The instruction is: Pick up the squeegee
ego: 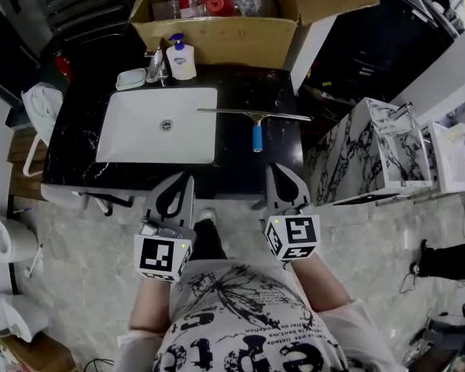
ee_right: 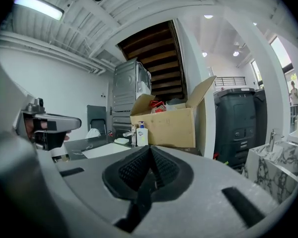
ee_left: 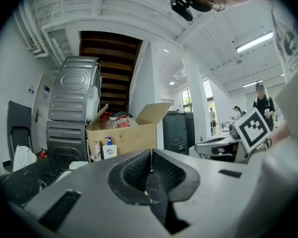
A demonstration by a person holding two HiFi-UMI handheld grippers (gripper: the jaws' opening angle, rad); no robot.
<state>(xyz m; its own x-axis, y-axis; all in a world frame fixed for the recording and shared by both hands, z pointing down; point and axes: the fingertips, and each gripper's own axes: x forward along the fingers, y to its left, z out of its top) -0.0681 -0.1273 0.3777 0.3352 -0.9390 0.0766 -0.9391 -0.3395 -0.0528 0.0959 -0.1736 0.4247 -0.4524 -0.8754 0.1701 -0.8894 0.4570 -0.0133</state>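
On the black worktop (ego: 248,165), right of the sink (ego: 116,149): squeegee (ego: 256,130) lying flat, untouched. Left gripper (ego: 188,179) and right gripper (ego: 273,170) at the near edge, jaws pressed together, empty. Nothing done yet; reach, opening and grasp all to come.

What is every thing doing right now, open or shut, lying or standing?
squeegee: lying flat on the counter, untouched
left gripper: shut, empty
right gripper: shut, empty
cardboard box: open, flaps up
soap bottle: standing upright
sink: empty
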